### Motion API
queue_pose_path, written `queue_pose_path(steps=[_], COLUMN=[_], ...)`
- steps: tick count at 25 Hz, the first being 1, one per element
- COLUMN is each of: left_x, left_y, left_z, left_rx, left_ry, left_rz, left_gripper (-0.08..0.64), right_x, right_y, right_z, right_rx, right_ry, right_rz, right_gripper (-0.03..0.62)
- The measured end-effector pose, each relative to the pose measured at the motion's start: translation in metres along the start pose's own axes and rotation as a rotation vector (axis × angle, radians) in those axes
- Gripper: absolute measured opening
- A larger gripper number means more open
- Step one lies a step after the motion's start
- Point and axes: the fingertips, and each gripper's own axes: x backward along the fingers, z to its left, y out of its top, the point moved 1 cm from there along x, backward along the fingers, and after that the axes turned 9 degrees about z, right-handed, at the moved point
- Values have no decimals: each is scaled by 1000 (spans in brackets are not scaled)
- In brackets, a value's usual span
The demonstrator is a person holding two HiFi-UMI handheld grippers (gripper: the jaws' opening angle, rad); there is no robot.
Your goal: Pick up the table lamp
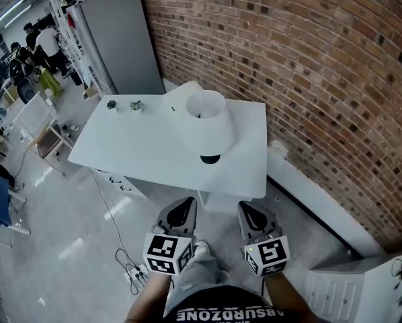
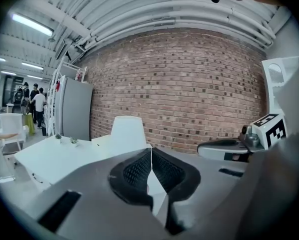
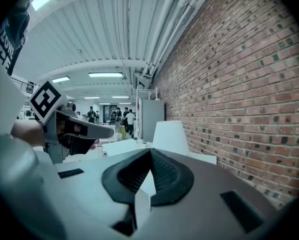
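A table lamp with a white cone shade (image 1: 207, 128) and a dark base stands upright on the white table (image 1: 134, 147), near its right end and close to the brick wall. The shade also shows ahead in the left gripper view (image 2: 127, 134) and in the right gripper view (image 3: 170, 136). My left gripper (image 1: 183, 206) is held in front of the table's near edge, its jaws shut with nothing between them. My right gripper (image 1: 250, 210) hangs beside it, also shut and empty. Both are short of the lamp.
Two small potted plants (image 1: 124, 105) sit at the table's far left. A brick wall (image 1: 308, 66) runs along the right. A grey cabinet (image 1: 120, 39) stands behind the table. A power strip with cable (image 1: 134, 272) lies on the floor. People stand far back left.
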Motion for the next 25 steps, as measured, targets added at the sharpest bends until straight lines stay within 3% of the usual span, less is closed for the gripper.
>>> queue_pose_path(steps=[5, 15, 21, 25], left_x=[-22, -56, -69, -78], left_y=[1, 3, 8, 9], left_z=[29, 66, 93, 106], left_rx=[18, 13, 14, 14], left_ry=[-19, -131, -186, -211], left_rz=[25, 79, 78, 76], left_gripper=[6, 6, 11, 75], right_x=[-31, -83, -109, -124], right_y=[2, 3, 8, 13], right_z=[-5, -16, -16, -16], right_rx=[-18, -86, -111, -124], right_ry=[6, -22, -37, -50], right_rz=[18, 85, 122, 124], right_gripper=[-2, 3, 77, 99])
